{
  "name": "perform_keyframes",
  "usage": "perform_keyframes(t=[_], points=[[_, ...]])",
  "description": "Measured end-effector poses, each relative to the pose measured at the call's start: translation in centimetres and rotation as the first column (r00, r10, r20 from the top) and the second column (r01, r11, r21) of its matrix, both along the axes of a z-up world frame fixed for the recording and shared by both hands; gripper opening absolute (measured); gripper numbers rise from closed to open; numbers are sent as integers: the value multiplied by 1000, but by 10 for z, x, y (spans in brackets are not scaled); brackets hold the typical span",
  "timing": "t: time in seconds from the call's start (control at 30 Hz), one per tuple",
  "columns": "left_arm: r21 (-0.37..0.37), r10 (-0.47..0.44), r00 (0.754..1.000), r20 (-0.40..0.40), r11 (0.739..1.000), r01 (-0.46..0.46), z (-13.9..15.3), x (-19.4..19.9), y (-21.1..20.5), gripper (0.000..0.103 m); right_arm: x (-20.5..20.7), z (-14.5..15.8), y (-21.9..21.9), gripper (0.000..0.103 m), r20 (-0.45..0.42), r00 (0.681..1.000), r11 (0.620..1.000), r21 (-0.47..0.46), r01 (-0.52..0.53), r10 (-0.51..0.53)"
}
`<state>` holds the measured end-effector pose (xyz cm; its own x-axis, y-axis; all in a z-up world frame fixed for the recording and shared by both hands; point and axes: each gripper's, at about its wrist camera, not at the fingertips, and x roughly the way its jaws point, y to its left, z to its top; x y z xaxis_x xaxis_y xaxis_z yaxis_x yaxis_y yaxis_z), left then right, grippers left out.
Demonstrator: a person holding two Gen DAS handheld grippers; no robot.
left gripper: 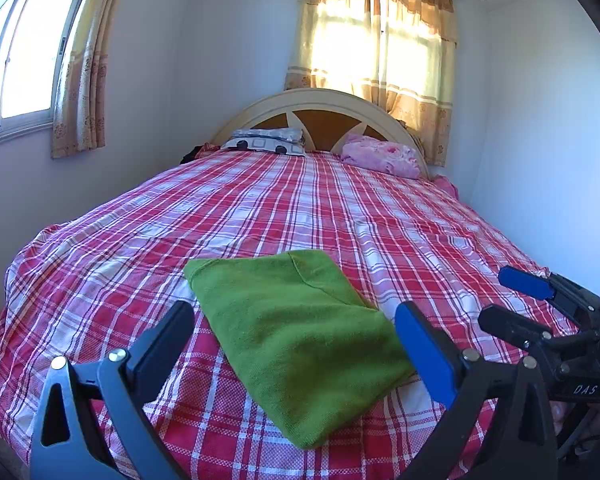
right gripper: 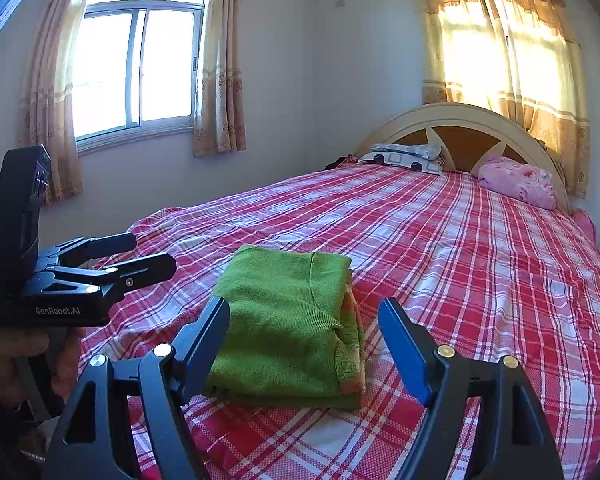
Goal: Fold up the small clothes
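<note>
Red plaid bed sheet [left gripper: 340,208]: spread flat ahead of and beneath both tongs, serving as the work surface.

Green garment [right gripper: 284,320]: lying on the sheet just ahead of both pairs of tongs, already doubled into a compact rectangle, layered edges facing the right tongs. Probably at the last fold or the final tidying.

Left tongs [left gripper: 294,310]: apart, gripping nothing, hovering near the garment's near-left edge. Right tongs [right gripper: 304,304]: likewise apart and empty, framing the garment's near end in their own view.

For a clean finish: lower both pairs together; pinch all layers at the near corners, not the top layer alone; carry the edge over to the far side in one even sweep, keeping the corners level; release only once the edges line up.

Orange trim [right gripper: 354,344]: peeking from the stacked layers on the side toward the right tongs; tuck or align to avoid a ragged edge.
</note>
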<state>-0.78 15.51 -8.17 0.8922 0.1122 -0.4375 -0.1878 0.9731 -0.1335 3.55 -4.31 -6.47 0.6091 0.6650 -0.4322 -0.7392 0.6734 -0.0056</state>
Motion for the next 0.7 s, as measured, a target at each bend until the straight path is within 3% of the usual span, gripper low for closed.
perform_keyframes(t=[0.7], points=[[8, 13, 1000, -13, 1000, -13, 2, 1, 1, 103, -4, 7, -7, 79, 40, 999, 998, 58, 30, -33]])
